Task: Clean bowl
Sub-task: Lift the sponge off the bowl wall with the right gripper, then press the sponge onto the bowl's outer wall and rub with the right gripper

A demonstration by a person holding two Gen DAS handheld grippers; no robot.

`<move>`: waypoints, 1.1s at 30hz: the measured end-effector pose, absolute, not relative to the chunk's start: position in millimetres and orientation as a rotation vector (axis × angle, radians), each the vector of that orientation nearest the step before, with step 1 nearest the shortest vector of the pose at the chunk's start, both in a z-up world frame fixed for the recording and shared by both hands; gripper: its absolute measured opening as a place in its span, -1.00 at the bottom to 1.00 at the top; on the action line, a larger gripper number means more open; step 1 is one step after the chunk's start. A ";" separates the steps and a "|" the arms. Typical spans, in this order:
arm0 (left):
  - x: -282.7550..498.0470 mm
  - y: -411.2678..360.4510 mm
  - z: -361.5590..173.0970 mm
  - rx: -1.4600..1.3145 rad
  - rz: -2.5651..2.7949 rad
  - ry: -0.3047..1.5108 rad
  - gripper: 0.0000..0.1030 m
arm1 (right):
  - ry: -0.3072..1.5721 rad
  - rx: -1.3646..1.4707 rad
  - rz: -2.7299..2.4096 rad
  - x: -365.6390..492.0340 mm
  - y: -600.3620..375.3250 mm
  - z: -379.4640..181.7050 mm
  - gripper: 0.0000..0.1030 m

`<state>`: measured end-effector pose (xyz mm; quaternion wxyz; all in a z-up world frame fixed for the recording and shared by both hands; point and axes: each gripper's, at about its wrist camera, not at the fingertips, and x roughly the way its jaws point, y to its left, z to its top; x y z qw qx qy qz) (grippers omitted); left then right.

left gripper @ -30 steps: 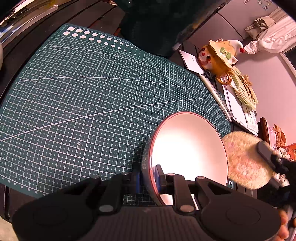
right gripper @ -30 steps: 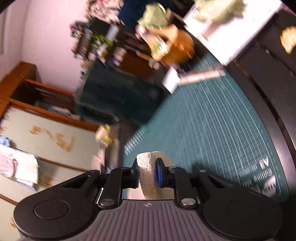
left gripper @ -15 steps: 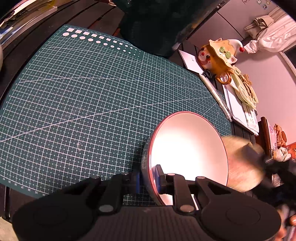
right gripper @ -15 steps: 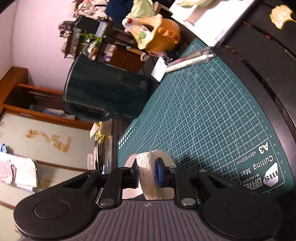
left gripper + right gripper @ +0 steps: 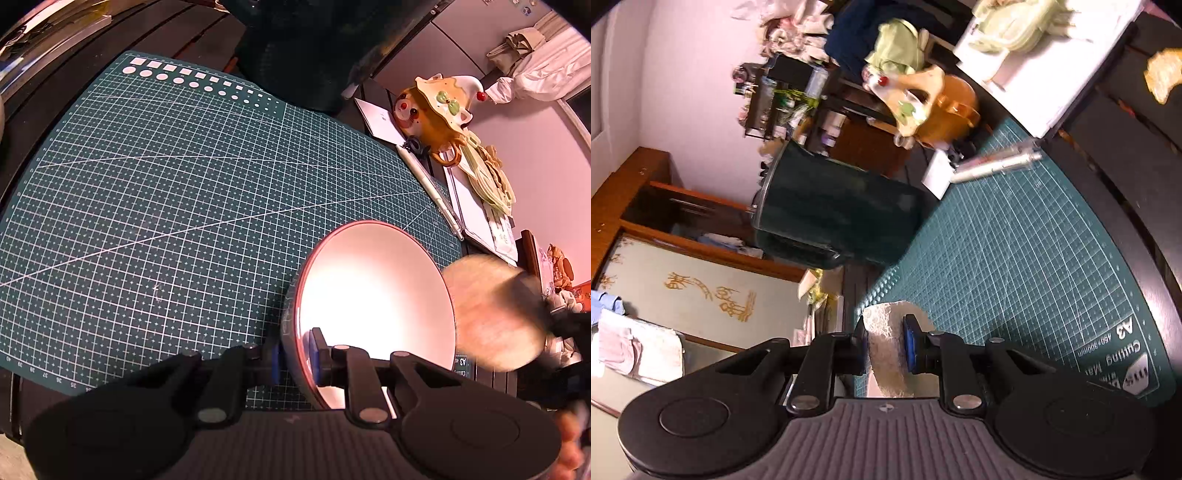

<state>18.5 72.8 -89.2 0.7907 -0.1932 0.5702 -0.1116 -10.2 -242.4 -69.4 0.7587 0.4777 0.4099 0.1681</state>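
A bowl point(image 5: 373, 299) with a white inside and a red rim is held tilted on its edge over the green cutting mat point(image 5: 177, 206). My left gripper point(image 5: 295, 358) is shut on the bowl's near rim. Just right of the bowl, a round cream sponge point(image 5: 491, 314) shows blurred, overlapping the right rim; touching cannot be told. My right gripper point(image 5: 886, 349) is shut on that sponge point(image 5: 886, 347), which stands upright between its blue pads. In the right wrist view the bowl is hidden.
A dark green pot point(image 5: 834, 218) stands at the mat's far edge. Past the mat's right side lie a white pen point(image 5: 432, 184), white papers point(image 5: 476, 214) and an orange figure-shaped pot point(image 5: 436, 107). A person's fingers point(image 5: 569, 450) show at the lower right.
The sponge in my right gripper has shifted a little toward the bowl's right rim and now looks blurred. The bowl and my left gripper have not moved.
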 end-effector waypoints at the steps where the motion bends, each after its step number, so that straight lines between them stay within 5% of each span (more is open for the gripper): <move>1: 18.8 73.0 -89.4 -0.418 -0.240 1.227 -0.68 | 0.949 1.030 0.356 -7.9 -236.1 -80.2 -0.63; 33: 23.4 69.9 -88.0 -0.415 -0.247 1.230 -0.69 | 0.923 1.059 0.364 -9.5 -242.1 -77.5 -0.62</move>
